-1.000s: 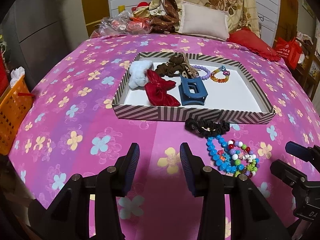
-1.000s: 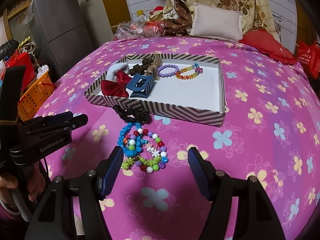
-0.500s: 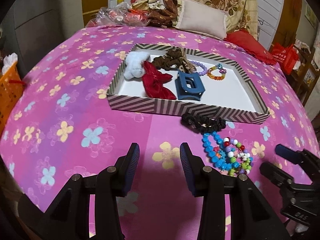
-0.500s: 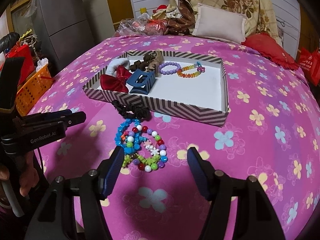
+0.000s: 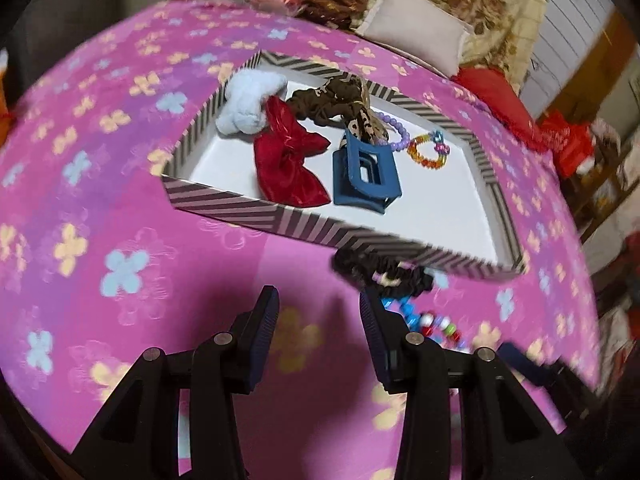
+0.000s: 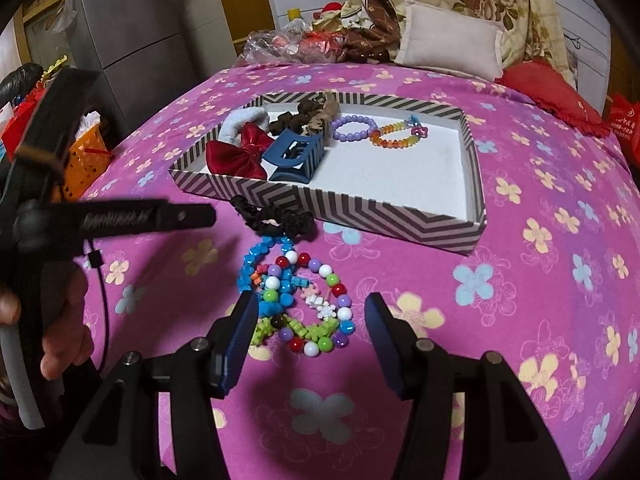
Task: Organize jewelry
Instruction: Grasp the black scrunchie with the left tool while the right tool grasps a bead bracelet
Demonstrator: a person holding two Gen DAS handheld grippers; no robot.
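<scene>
A striped shallow box (image 5: 224,206) (image 6: 360,210) on the pink flowered bedspread holds a white scrunchie (image 5: 248,104), a red bow (image 5: 290,160), a brown scrunchie (image 5: 332,98), a blue claw clip (image 5: 366,170) (image 6: 296,156), a purple bead bracelet (image 6: 354,128) and a rainbow bracelet (image 6: 396,138). In front of the box lie a black scrunchie (image 5: 380,270) (image 6: 276,220) and a pile of bead bracelets (image 6: 296,300) (image 5: 434,326). My left gripper (image 5: 318,332) is open, just left of the black scrunchie. My right gripper (image 6: 310,330) is open over the near part of the bead pile.
Pillows (image 6: 452,42) and clutter lie at the far end of the bed. An orange basket (image 6: 86,156) and a grey fridge (image 6: 132,36) stand to the left. The left gripper's body (image 6: 120,220) shows in the right wrist view.
Both grippers moved forward. The left one tilted and closed in on the black scrunchie. The right one came down closer over the bead pile. Both stayed open.
</scene>
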